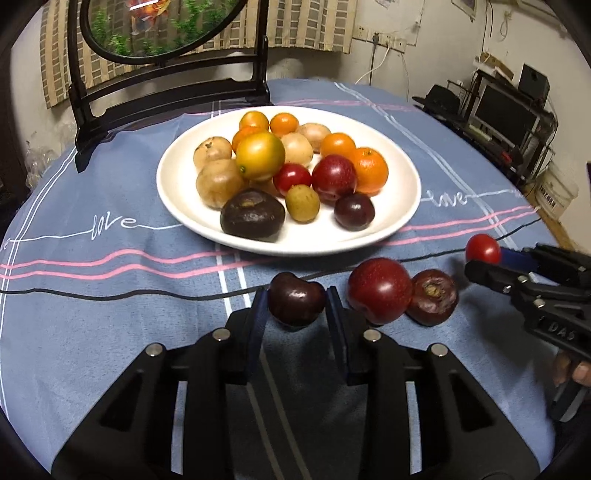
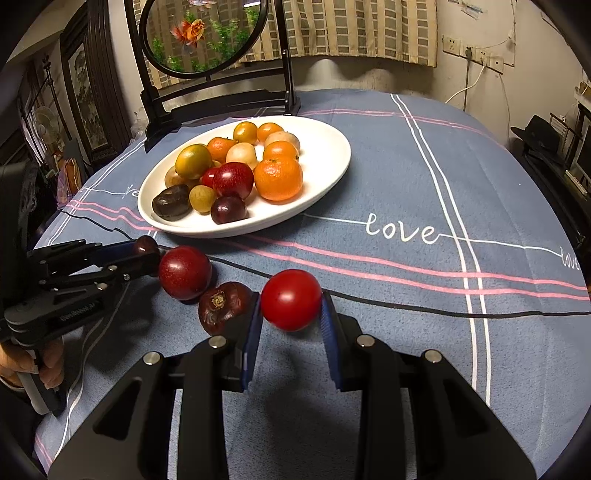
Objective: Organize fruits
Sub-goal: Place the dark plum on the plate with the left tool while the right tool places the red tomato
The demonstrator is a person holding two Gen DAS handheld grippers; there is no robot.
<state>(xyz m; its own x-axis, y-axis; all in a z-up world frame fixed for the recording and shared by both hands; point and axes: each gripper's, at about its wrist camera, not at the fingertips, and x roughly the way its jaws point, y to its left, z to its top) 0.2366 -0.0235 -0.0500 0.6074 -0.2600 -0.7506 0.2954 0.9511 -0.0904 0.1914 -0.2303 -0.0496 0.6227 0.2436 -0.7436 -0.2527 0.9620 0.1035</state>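
Note:
My left gripper [image 1: 296, 308] is shut on a dark purple cherry-like fruit [image 1: 296, 301], just above the blue cloth. Right of it on the cloth lie a red plum [image 1: 379, 290] and a dark wrinkled fruit [image 1: 432, 297], touching each other. My right gripper [image 2: 291, 306] is shut on a small red tomato [image 2: 291, 300], held near the wrinkled fruit [image 2: 225, 306]. The left gripper [image 2: 146, 254] shows at the left of the right wrist view, beside the plum [image 2: 184, 272]. Behind stands a white plate [image 1: 177, 206] piled with several oranges, brown, red and dark fruits.
A black cable [image 1: 110, 293] runs across the tablecloth between the plate and the grippers. A black stand with a round fish picture [image 2: 207, 33] stands behind the plate [image 2: 328, 162]. A hand [image 2: 48, 365] grips the left tool's handle. Shelves with electronics [image 1: 506, 114] stand at the right.

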